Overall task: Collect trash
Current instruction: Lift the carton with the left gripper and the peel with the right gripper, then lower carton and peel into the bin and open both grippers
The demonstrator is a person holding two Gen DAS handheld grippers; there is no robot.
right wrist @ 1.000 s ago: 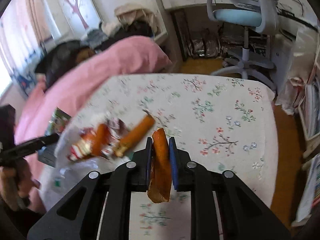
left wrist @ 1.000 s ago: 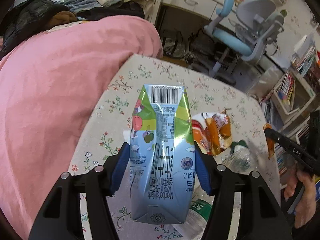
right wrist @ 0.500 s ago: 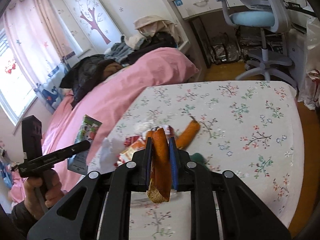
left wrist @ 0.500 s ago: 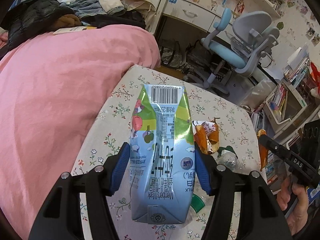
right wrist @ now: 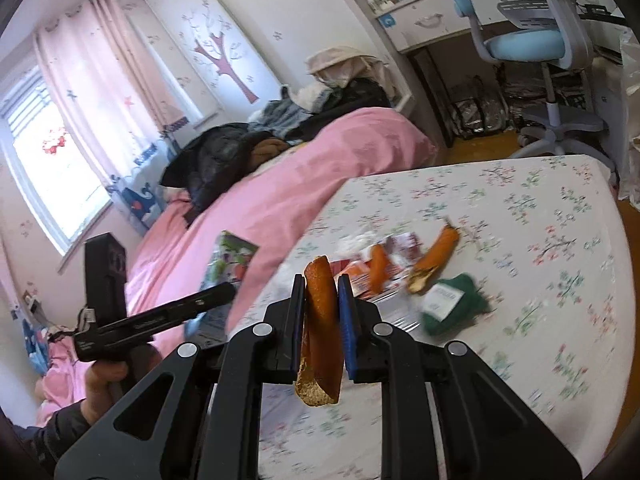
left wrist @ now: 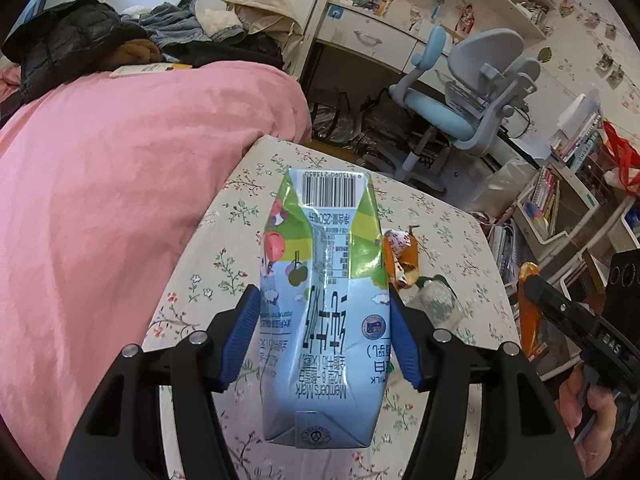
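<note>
So both claws are loaded up. The left claw (left wrist: 324,340) is clamped on one milk carton (left wrist: 324,304), its blue pads squeezing the sides, carton held up above the counter (left wrist: 248,200) with the barcode end pointing away. The right claw (right wrist: 320,320) is nearly closed, pinching one orange wrapper (right wrist: 320,320) that sticks out above and below the pads.

Down on the floral counter there's a little trash pile: two more orange wrappers (right wrist: 434,258), one red-and-white packet (right wrist: 404,246), one green packet (right wrist: 452,304) with a white label, and some clear plastic (left wrist: 436,304), though that side's blurry. One pink bed (left wrist: 120,200) sits right beside the counter, one blue chair (left wrist: 460,112) further back.
</note>
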